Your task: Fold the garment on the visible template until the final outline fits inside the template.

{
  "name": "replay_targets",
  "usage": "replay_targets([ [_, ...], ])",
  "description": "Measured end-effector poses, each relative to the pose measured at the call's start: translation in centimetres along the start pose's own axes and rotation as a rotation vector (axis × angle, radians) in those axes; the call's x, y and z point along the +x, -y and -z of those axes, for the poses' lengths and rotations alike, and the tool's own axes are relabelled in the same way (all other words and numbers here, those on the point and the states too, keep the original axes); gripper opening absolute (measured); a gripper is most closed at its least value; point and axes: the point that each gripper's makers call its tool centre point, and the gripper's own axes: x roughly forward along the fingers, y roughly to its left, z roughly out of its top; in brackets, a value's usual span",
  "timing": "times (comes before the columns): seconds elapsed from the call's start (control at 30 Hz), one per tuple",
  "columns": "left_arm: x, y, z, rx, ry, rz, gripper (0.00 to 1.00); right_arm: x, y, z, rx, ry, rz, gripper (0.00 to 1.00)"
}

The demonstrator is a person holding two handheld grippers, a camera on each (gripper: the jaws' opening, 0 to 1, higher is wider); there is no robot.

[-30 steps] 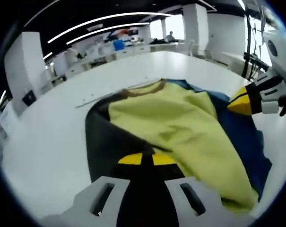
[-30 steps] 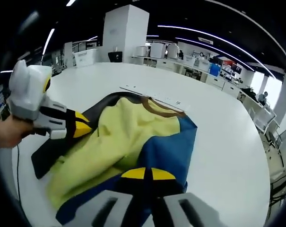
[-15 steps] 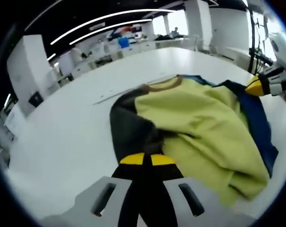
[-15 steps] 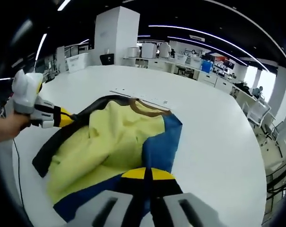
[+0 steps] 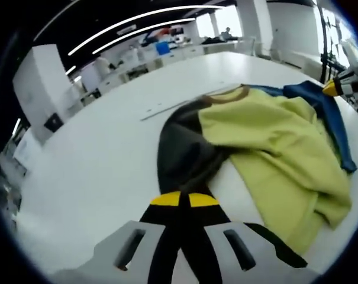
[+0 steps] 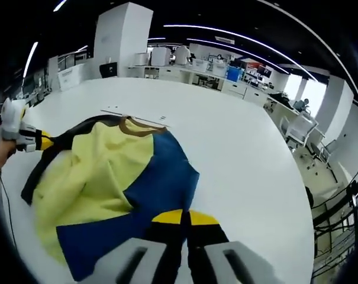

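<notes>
Garment pulled wider across worktop

Garment (image 5: 267,136) is spread farther apart than a second ago, its dark sleeve drawn out toward the left tool (image 5: 179,198) and its blue side toward the right tool (image 6: 181,216). Both tools are pressed together, each pinching fabric at the garment's opposite ends. White worktop (image 6: 244,148) lies bare and broad all around the cloth, its far edge well apart. A thin strip (image 5: 164,110) lies just beyond the collar.

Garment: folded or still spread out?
Spread, not folded: the garment lies rumpled across the table, black sleeve and blue sleeve pulled out to opposite sides.
</notes>
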Motion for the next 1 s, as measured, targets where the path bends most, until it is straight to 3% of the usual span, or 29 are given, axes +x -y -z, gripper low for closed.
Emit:
replay_targets([
  [0.33,0.2,-1.0,0.6,-0.002,-0.016,-0.012,0.00,0.8,2.8,1.7,-0.024,-0.067,0.001,0.00],
  [0.63,0.5,-2.0,1.2,-0.011,-0.035,-0.024,0.00,2.0,4.6,1.8,-0.060,-0.074,0.005,0.00],
  [0.87,0.5,-2.9,1.5,-0.012,-0.044,-0.034,0.00,2.8,6.9,2.4,-0.100,-0.107,0.062,0.00],
  [1.0,0.5,-3.0,1.6,-0.010,-0.041,-0.031,0.00,3.2,7.0,2.5,-0.061,-0.105,0.039,0.00],
])
